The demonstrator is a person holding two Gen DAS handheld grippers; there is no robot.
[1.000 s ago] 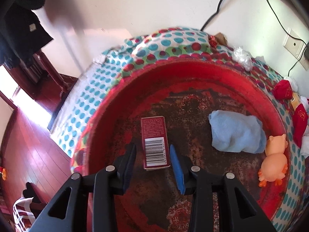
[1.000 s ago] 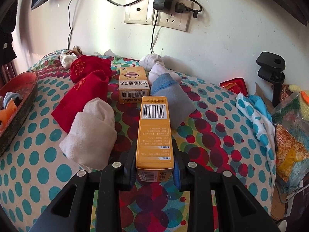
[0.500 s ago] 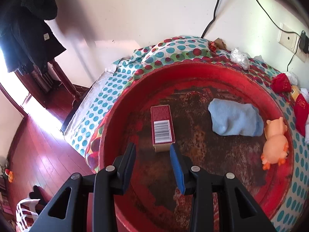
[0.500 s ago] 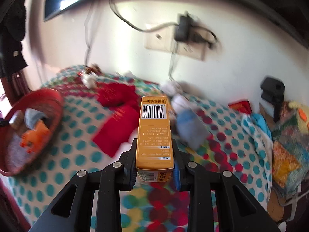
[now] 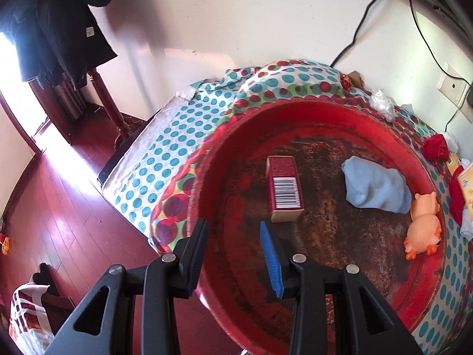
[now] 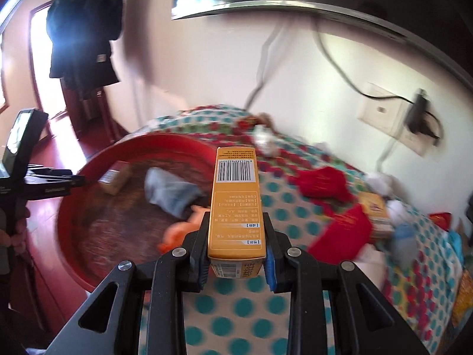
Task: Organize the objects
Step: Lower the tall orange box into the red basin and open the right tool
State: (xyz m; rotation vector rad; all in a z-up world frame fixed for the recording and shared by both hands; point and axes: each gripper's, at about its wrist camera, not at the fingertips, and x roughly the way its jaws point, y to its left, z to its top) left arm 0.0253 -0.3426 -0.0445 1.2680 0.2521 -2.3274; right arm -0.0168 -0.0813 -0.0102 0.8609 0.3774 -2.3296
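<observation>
A round red basin point(image 5: 325, 109) sits on the dotted bedspread. In it lie a dark red box point(image 5: 285, 188), a folded light blue cloth point(image 5: 375, 188) and an orange pig toy point(image 5: 424, 224). My left gripper point(image 5: 233, 230) hovers over the basin's near rim, open, with nothing between its fingers. My right gripper point(image 6: 236, 219) is shut on a long orange box point(image 6: 235, 195), held in the air beside the basin point(image 6: 165, 145). The right wrist view is blurred; it shows the red box point(image 6: 113, 177), the blue cloth point(image 6: 171, 192) and the left gripper point(image 6: 74, 180) at the left edge.
Red cloths point(image 6: 322, 186), a second orange box point(image 6: 375, 213) and white socks lie on the bedspread point(image 6: 242, 322) to the right of the basin. A wall socket with a charger point(image 6: 419, 115) is behind. Wooden floor point(image 5: 59, 207) drops off left of the bed.
My left gripper drew back from the red box, which stays in the basin. My right gripper rose and swung left with the orange box, from over the socks to beside the basin.
</observation>
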